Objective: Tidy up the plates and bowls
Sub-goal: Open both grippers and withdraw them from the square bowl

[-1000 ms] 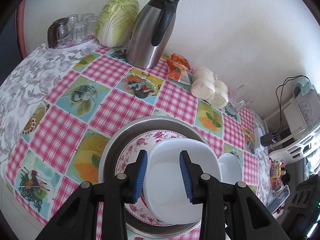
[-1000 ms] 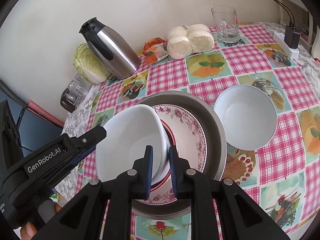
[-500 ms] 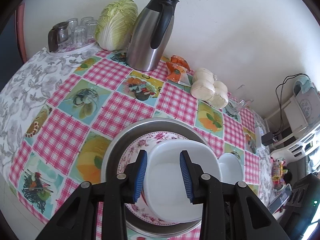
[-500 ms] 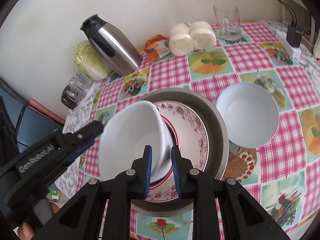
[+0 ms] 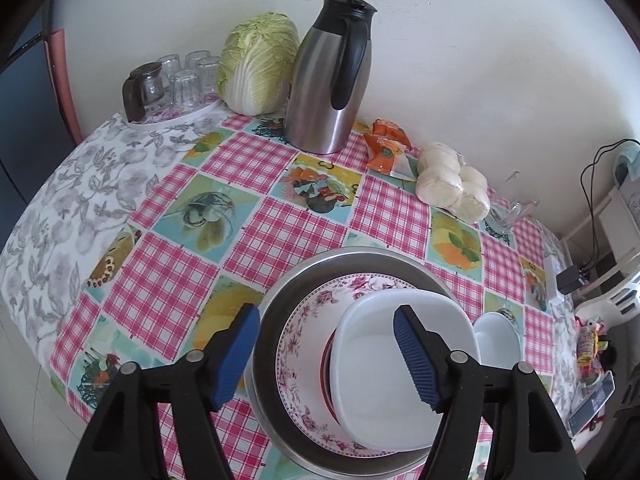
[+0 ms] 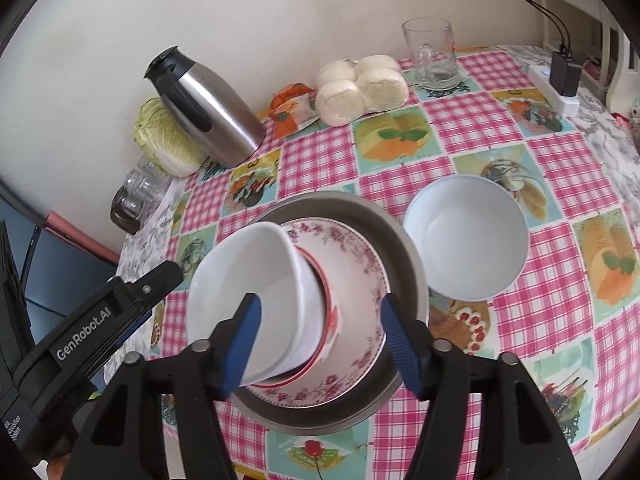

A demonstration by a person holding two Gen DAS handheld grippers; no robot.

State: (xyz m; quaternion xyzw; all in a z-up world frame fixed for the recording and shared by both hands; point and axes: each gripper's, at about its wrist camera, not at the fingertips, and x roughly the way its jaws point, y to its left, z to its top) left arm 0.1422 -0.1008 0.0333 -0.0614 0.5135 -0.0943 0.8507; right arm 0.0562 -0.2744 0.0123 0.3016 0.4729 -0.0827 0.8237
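Both our tools have just been opening: the left tool point(image 5: 326, 354) and the right tool point(image 6: 320, 344) now stand wide, with no pad pressing on the white square bowl point(image 6: 256, 300). The bowl sits tilted on the red-rimmed dish inside the floral plate point(image 6: 352, 264) and the steel basin point(image 6: 404, 240). We judge this bowl is released; the round white bowl point(image 6: 466, 238), on the table to the right, remains to stack.

Bowl point(image 6: 256, 292) atop plate point(image 6: 352, 276) in basin point(image 6: 404, 248); 2nd bowl point(image 6: 466, 238) just right; flask point(image 6: 208, 108) behind, by wall
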